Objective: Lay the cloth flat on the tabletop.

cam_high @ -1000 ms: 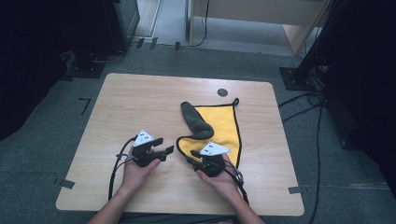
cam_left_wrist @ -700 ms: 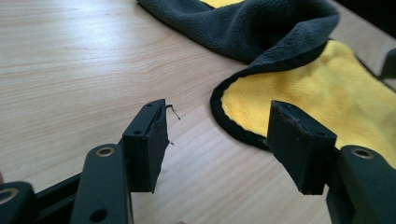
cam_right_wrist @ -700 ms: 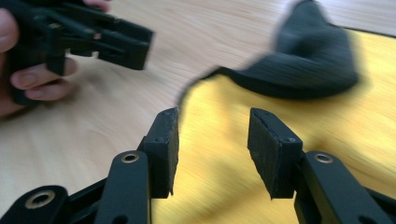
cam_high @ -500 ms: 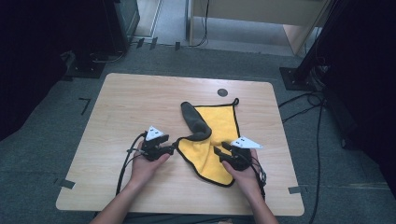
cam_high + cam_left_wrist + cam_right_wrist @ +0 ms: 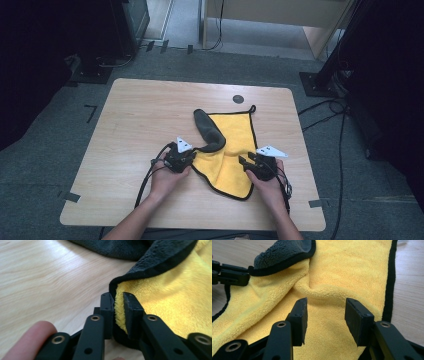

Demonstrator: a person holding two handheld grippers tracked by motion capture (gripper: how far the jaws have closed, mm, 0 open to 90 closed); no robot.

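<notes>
**Pinching the cloth's edges**

The yellow cloth (image 5: pixel 231 150) lies rumpled at the table's (image 5: pixel 130 120) near middle. The left gripper (image 5: pixel 118 305) has just closed, pinching its black hem; the right gripper (image 5: pixel 325 315), jaws spread, should bite deeper before lifting.

free: bare table (image 5: pixel 135 125) left and far | blocked: bunched cloth (image 5: pixel 227 145) between both tongs

High view looked forward and down over the whole table (image 5: pixel 130 125). Each gripper view sat low and close behind its own jaws, facing the cloth (image 5: pixel 230 150) from opposite sides; all three shared it.
</notes>
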